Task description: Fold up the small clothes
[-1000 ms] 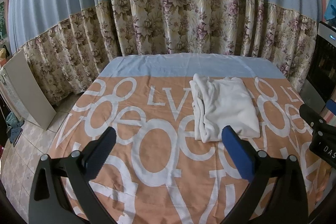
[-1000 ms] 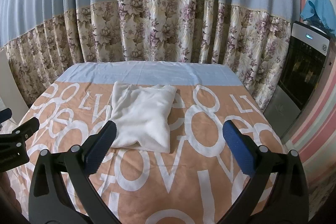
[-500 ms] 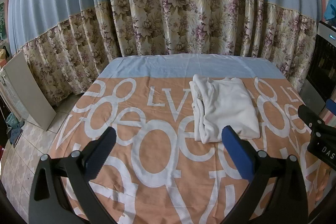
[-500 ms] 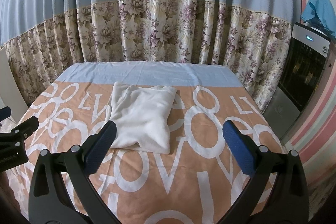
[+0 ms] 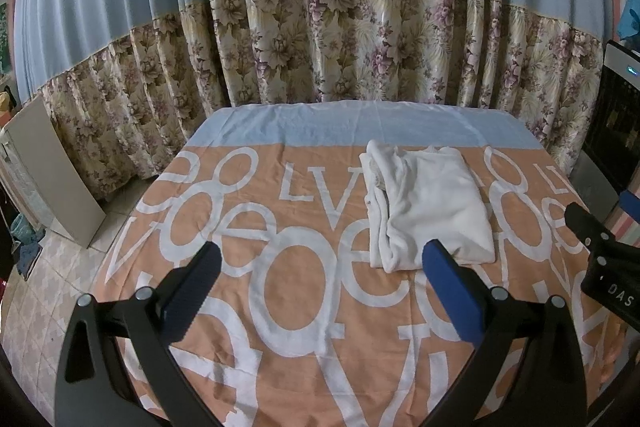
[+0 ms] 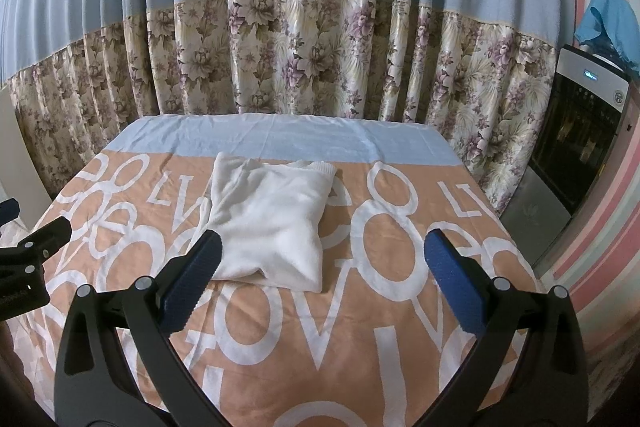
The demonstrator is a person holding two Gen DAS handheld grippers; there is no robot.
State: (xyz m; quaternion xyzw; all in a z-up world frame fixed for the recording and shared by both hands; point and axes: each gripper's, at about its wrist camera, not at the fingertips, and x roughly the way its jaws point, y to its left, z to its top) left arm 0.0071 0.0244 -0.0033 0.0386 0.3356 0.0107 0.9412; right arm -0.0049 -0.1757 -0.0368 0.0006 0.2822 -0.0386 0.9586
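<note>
Garment [image 5: 430, 209] lies folded at frame centre, unmoved; left gripper [image 5: 322, 281] and right gripper [image 6: 322, 279] hang wide open, empty, so folding is probably finished.

The left gripper [image 5: 320, 267] hangs above the near part of the bed, fingers spread wide, nothing between the blue pads [image 5: 452, 293]. The right gripper [image 6: 322, 259] is likewise spread wide and empty, held level beside it, towards the bed's right edge. Each shows at the other view's side.
</note>
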